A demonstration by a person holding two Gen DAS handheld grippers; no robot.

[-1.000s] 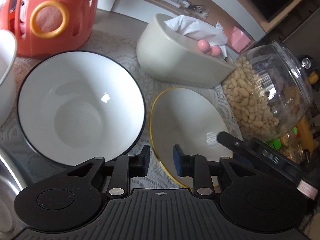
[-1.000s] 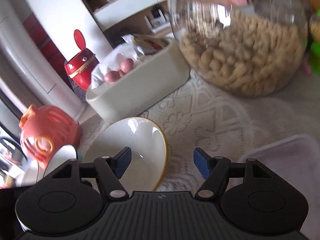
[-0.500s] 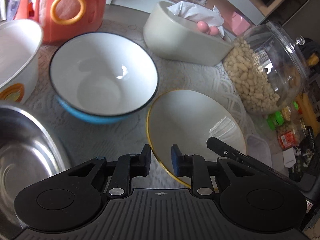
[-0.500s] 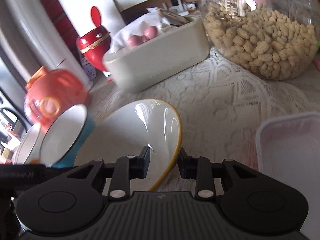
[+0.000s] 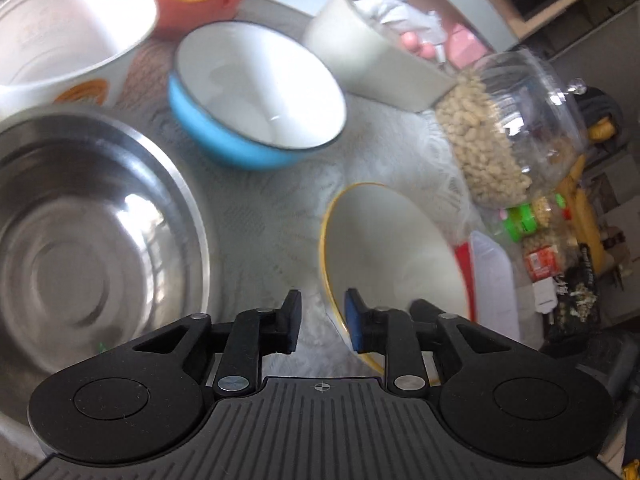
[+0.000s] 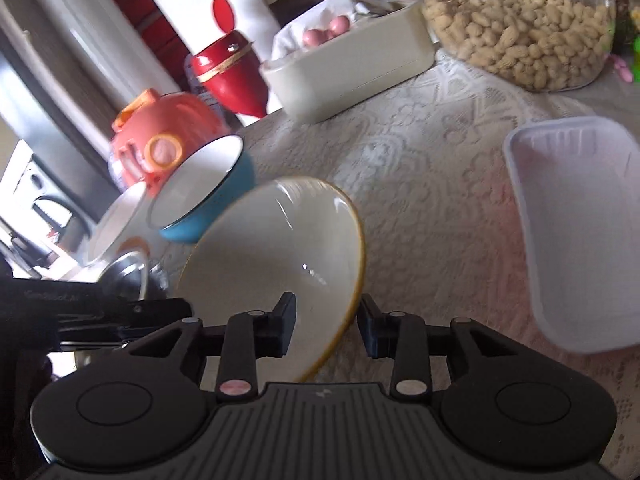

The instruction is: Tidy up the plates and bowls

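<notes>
A cream bowl with a yellow rim (image 5: 384,252) (image 6: 276,240) is held tilted above the lace tablecloth. My left gripper (image 5: 322,320) has its jaws on either side of the bowl's near left rim, with a gap showing. My right gripper (image 6: 326,326) straddles the bowl's right rim, fingers slightly apart. A blue bowl with a white inside (image 5: 256,92) (image 6: 200,184) sits behind. A steel bowl (image 5: 88,220) lies at the left. A white bowl with an orange mark (image 5: 68,36) is at the far left.
A cream tissue box (image 5: 372,56) (image 6: 348,60) and a clear jar of peanuts (image 5: 508,128) (image 6: 520,20) stand at the back. An orange pig-shaped holder (image 6: 160,140), a red bottle (image 6: 228,76) and a white plastic tray (image 6: 576,224) are nearby. Snack packets (image 5: 544,256) lie at the right.
Both grippers have pulled back and risen with the yellow-rimmed bowl. The steel and white bowls have come into the left wrist view. The right gripper's fingers have spread a little.
</notes>
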